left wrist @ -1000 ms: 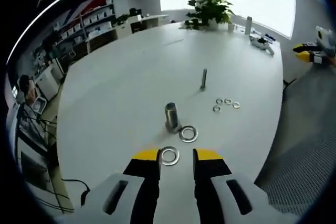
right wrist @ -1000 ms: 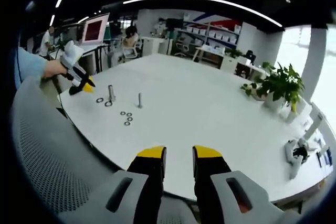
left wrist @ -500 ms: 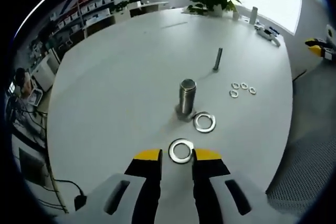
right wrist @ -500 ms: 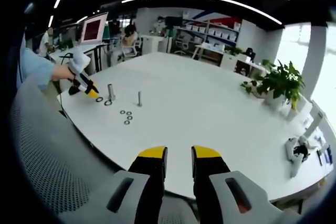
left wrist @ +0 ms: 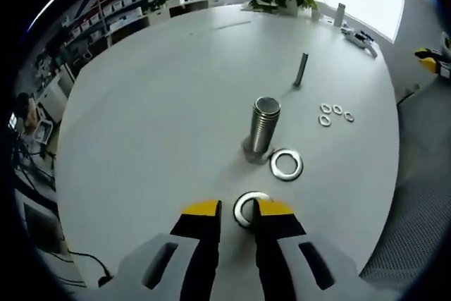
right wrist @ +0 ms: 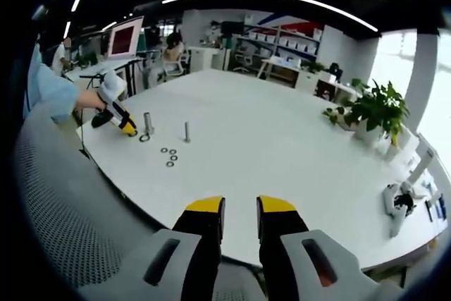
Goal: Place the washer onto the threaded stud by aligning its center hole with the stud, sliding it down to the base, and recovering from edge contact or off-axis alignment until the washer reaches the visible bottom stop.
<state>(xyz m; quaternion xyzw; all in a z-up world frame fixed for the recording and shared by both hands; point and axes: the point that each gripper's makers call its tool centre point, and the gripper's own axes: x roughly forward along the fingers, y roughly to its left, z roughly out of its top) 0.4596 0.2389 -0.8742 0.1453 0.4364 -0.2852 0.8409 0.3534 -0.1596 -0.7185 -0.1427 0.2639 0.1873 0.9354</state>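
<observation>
A round white table (left wrist: 162, 96) in an office carries the work. The left gripper (left wrist: 237, 210) hovers low over it, jaws parted, with one washer (left wrist: 248, 207) lying flat between the yellow tips; whether they touch it I cannot tell. Just ahead the threaded stud (left wrist: 263, 126) stands upright, a second washer (left wrist: 286, 163) flat beside its base. Farther ahead and to the right lie three small washers (left wrist: 336, 113) near a thin bolt (left wrist: 302, 70). The right gripper (right wrist: 238, 208) hangs well back from the table edge, jaws apart and empty. No writing is legible.

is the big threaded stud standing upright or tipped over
Upright. In the left gripper view the threaded stud stands on its base on the table, its round top face up.
</observation>
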